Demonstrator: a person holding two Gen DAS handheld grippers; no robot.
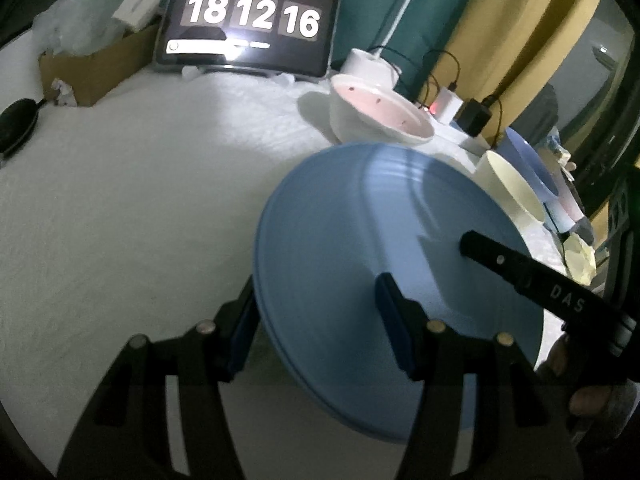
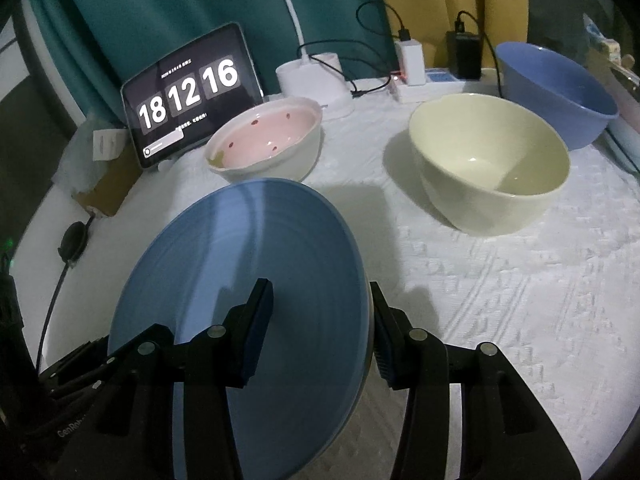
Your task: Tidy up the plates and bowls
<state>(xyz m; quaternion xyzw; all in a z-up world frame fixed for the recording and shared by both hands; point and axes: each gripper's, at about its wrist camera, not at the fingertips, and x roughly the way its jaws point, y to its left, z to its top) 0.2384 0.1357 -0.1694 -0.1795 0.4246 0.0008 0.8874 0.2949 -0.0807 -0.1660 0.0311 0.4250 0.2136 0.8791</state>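
- The blue plate (image 2: 248,280) is up off the white cloth (image 2: 500,300), tilted, carried between both tools, in front of the pink bowl (image 2: 268,140).
- Left gripper (image 1: 316,324) pinches the plate's left rim, one finger on top, one underneath.
- Right gripper (image 2: 320,332) does the same on the opposite edge, so both are clamped on the plate, jaws about half wide.
- Plate looks like glazed ceramic: stiff, probably fairly heavy, slick, and it'd chip or shatter if dropped.
- Rim is the only real place to grab. Two opposite pinches make sense, since one would let it swing.
- Cream bowl (image 2: 492,164) and blue bowl (image 2: 556,92) sit off to the right, probably just as breakable.
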